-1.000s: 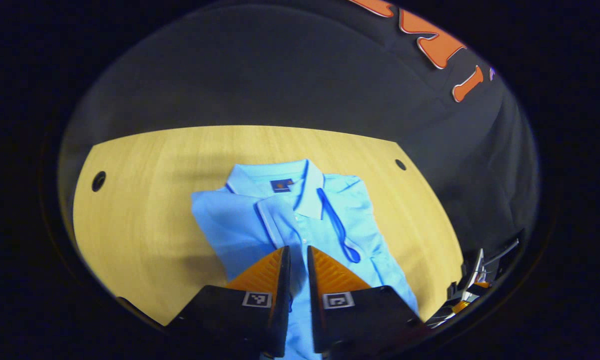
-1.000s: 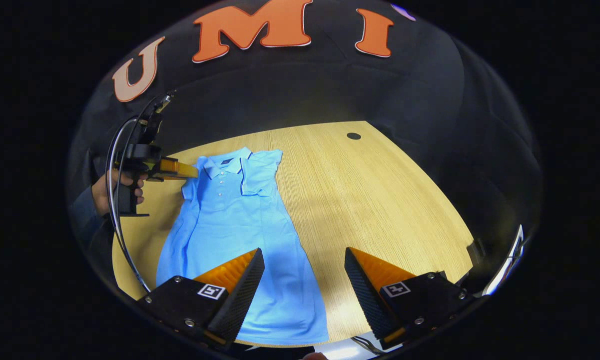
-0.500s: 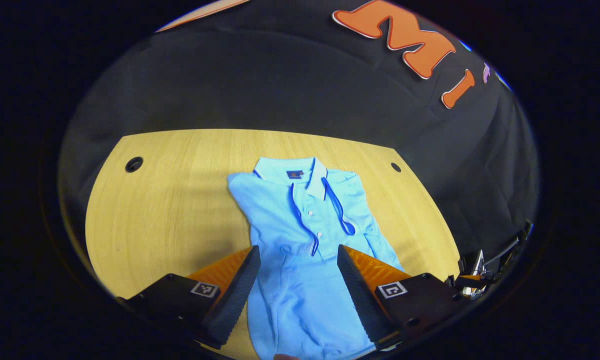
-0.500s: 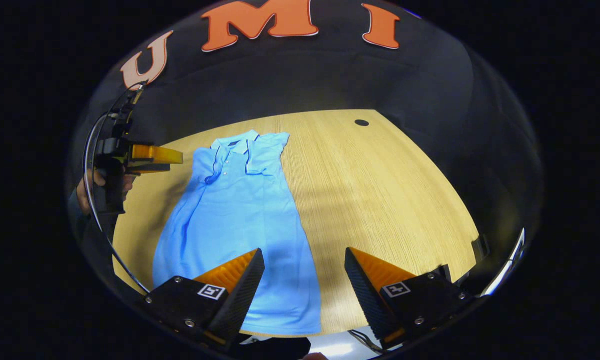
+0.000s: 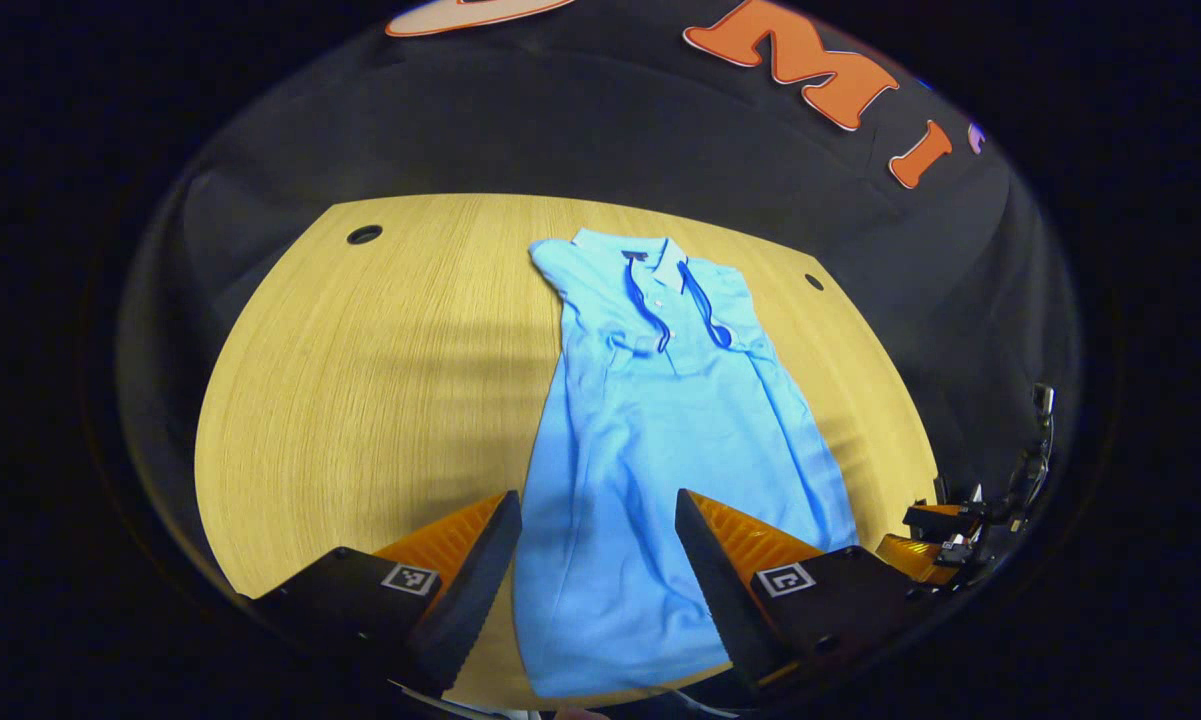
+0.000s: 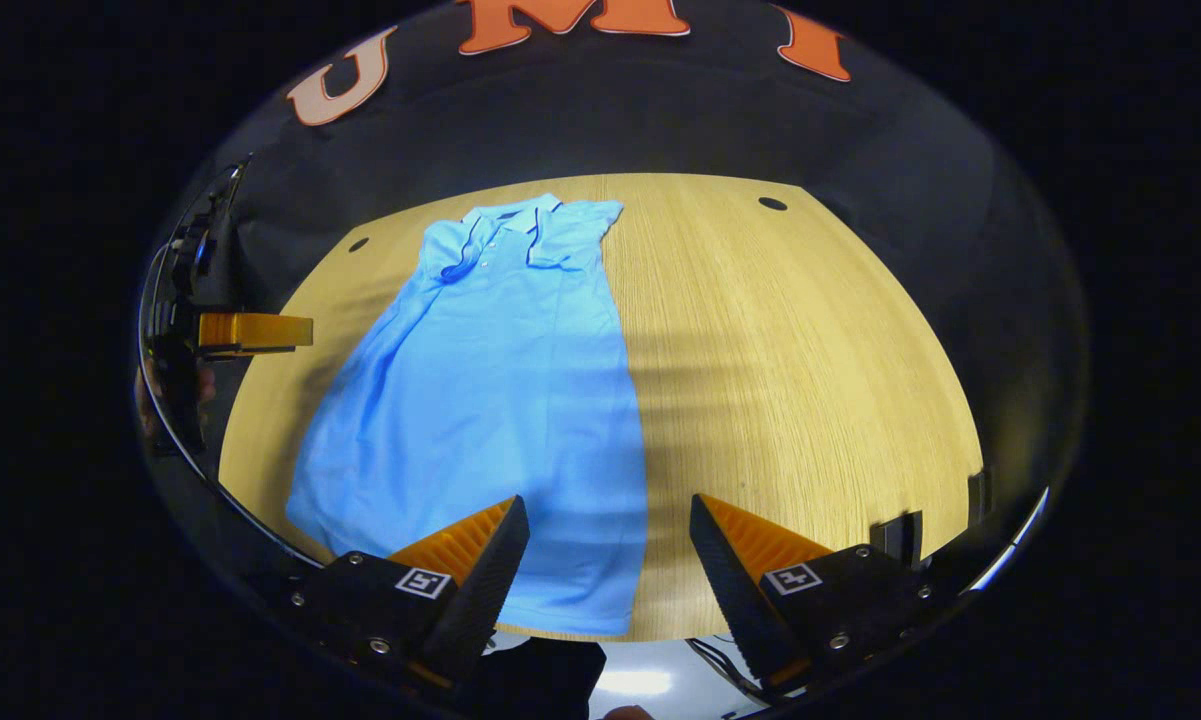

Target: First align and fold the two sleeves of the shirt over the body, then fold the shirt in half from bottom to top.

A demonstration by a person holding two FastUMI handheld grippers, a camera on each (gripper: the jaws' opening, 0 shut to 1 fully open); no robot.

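light-blue polo shirt (image 5: 660,420) flat on wooden table (image 5: 360,380), collar at far edge, both sleeves folded over body, hem near front edge. cable holes in table corners. left gripper (image 5: 592,520) wide, empty; right gripper (image 6: 608,525) wide, empty.

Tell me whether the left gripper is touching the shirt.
Apart. The right gripper view shows the left gripper hanging over bare table, left of the shirt.
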